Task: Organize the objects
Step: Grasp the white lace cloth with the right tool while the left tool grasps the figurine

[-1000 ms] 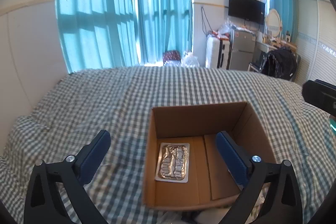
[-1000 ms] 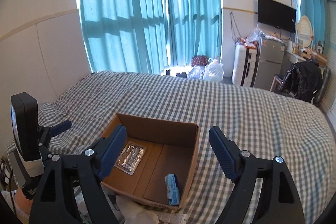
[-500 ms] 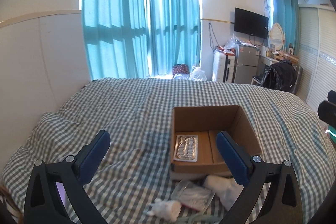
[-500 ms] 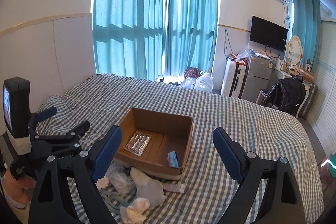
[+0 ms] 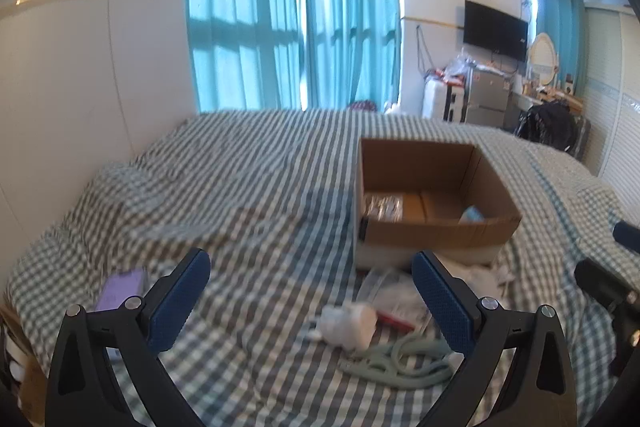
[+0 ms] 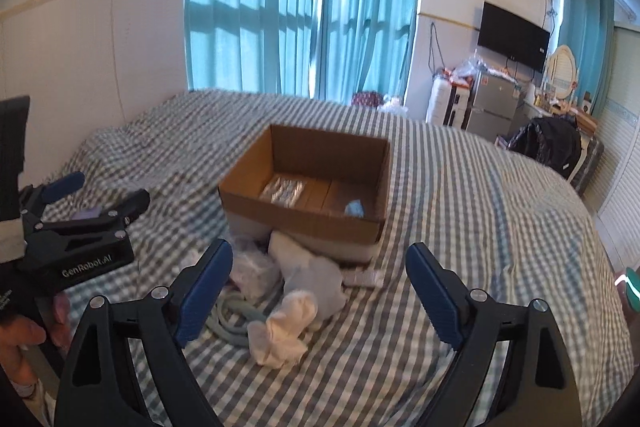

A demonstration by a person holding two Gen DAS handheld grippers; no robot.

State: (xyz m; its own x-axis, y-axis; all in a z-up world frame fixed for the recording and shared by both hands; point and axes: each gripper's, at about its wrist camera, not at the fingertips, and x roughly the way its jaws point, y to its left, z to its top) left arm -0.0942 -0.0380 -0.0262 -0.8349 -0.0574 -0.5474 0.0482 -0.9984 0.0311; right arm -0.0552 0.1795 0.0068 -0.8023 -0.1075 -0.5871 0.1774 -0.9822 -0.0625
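Observation:
An open cardboard box (image 5: 436,231) (image 6: 304,207) sits on the checked bed, holding a silver blister pack (image 6: 285,189) and a small blue packet (image 6: 354,207). In front of the box lies a pile: white socks (image 6: 286,331) (image 5: 348,321), clear plastic bags (image 6: 252,269), a pale green cord (image 5: 396,359) and a small white strip (image 6: 364,279). A purple item (image 5: 120,293) lies at the left. My left gripper (image 5: 310,291) is open and empty, above the bed short of the pile. My right gripper (image 6: 318,285) is open and empty over the pile.
The checked bedspread (image 6: 460,195) covers the whole bed. Teal curtains (image 6: 304,7), a TV (image 6: 514,37), a small fridge (image 6: 492,107) and a black bag (image 6: 552,143) stand beyond the far end. The left gripper's body (image 6: 76,243) shows at the left of the right wrist view.
Both grippers have pulled back from the box toward the near edge of the bed. The pile in front of the box has come into view. Both stay open.

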